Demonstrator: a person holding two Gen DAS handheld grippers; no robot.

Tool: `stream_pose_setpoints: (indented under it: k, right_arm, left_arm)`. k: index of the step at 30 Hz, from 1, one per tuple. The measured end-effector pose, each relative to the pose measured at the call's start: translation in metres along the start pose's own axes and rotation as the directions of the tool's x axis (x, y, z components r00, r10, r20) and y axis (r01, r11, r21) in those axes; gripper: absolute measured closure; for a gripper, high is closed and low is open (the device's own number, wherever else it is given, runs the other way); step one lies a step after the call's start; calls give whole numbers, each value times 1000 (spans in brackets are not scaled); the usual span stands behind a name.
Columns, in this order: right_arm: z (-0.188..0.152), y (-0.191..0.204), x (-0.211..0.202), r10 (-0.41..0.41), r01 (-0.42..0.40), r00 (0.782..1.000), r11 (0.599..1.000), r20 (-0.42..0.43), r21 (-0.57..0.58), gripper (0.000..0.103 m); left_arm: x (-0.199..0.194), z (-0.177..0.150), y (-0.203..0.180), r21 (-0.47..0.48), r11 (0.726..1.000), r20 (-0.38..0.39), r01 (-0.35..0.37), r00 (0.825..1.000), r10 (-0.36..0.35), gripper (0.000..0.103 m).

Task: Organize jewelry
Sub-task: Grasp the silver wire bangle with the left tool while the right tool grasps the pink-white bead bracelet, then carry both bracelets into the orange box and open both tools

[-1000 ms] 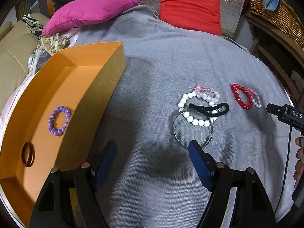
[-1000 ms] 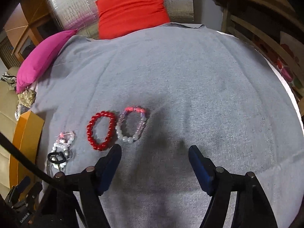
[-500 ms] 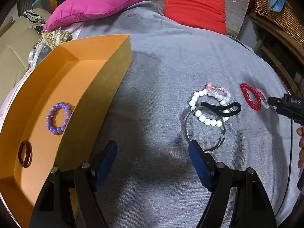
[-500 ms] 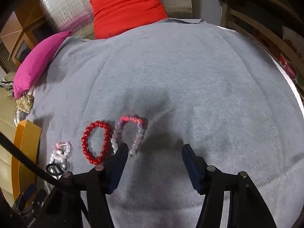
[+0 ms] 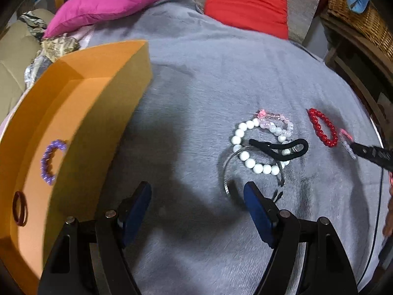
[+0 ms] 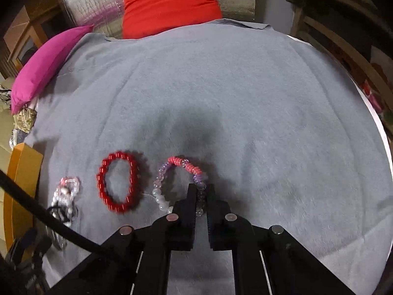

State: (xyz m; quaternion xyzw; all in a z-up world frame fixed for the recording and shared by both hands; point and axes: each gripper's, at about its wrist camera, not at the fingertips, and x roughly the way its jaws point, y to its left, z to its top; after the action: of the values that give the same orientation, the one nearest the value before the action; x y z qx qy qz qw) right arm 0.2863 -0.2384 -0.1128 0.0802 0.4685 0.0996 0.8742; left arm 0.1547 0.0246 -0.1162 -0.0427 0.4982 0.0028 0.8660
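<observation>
My right gripper is shut on the right side of a pink, purple and clear bead bracelet lying on the grey cloth. A red bead bracelet lies just left of it. My left gripper is open and empty, low over the cloth. Ahead of it lie a white bead bracelet, a black hair tie, a silver bangle and a pale pink bracelet. The orange box holds a purple bracelet and a dark red ring.
A magenta pillow and a red cushion lie at the far edge. A wicker basket stands at the back right. The right gripper's tip shows in the left wrist view beside the red bracelet.
My right gripper has moved down and left onto the pink and purple bracelet and closed on it. My left gripper has dropped lower and edged forward, still open.
</observation>
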Motion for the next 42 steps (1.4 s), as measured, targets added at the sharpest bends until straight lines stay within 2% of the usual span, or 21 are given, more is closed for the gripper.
stream_pose_setpoints:
  k: [6, 8, 10, 11, 12, 13, 17, 25, 32, 42]
  right_arm:
    - [-22, -16, -21, 59, -60, 998, 998, 34, 37, 95]
    - [-29, -21, -27, 71, -73, 997, 996, 43, 45, 95]
    - [-35, -23, -31, 88, -91, 995, 994, 48, 60, 95]
    - [-39, -25, -34, 95, -99, 994, 993, 52, 63, 95]
    - [-43, -25, -36, 103, -106, 993, 992, 53, 63, 95]
    - [-47, -26, -38, 111, -115, 992, 991, 54, 66, 95]
    - [-66, -31, -51, 145, -150, 987, 986, 70, 77, 95]
    - [-100, -31, -75, 211, -222, 972, 969, 100, 106, 95]
    - [-113, -26, -86, 247, -260, 962, 960, 118, 109, 95]
    - [-128, -1, -103, 290, -298, 949, 953, 125, 56, 95]
  left_arm:
    - [12, 12, -10, 16, 1000, -7, 4, 1000, -4, 25]
    - [14, 12, -11, 12, 1000, -2, 14, 1000, -14, 38]
    - [12, 13, -13, 27, 1000, 16, 13, 1000, -13, 71]
    - [10, 14, -14, 37, 999, 16, 16, 1000, -17, 79]
    - [9, 15, -16, 42, 999, 13, 25, 1000, -26, 93]
    - [8, 16, -16, 45, 998, 7, 39, 999, -39, 96]
    - [2, 13, -12, 40, 997, 13, 72, 997, -72, 100]
    - [-23, -5, -7, 48, 992, 40, 114, 992, -116, 100]
    - [-59, -27, 3, 35, 989, 81, 142, 986, -145, 100]
    - [-103, -52, 17, 9, 990, 138, 140, 980, -140, 100]
